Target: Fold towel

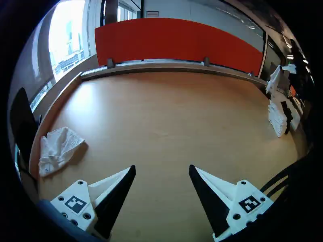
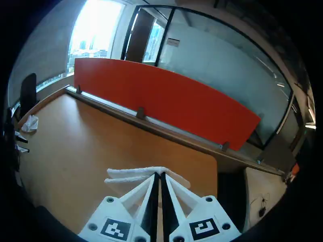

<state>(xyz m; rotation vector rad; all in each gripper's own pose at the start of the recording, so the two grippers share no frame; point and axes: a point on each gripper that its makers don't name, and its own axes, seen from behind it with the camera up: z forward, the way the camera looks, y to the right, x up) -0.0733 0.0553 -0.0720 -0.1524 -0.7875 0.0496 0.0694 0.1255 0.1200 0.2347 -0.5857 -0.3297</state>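
Observation:
A crumpled white towel (image 1: 58, 149) lies at the table's left edge, well left of my left gripper (image 1: 161, 168). That gripper hangs open over bare wood with nothing between its fingers. A stack of folded white towels (image 1: 277, 117) sits at the table's far right end. In the right gripper view, my right gripper (image 2: 158, 175) is shut, its fingertips pinching the near edge of a folded white towel (image 2: 133, 174) near the table's right end. The fingers hide the middle of that towel. The crumpled towel (image 2: 30, 123) shows small at the far left there.
The wooden table (image 1: 169, 121) is bounded at the back by an orange divider panel (image 1: 173, 42). A black chair back (image 1: 20, 121) stands left of the table. Windows are at the left, and a second desk (image 2: 262, 193) lies past the table's right end.

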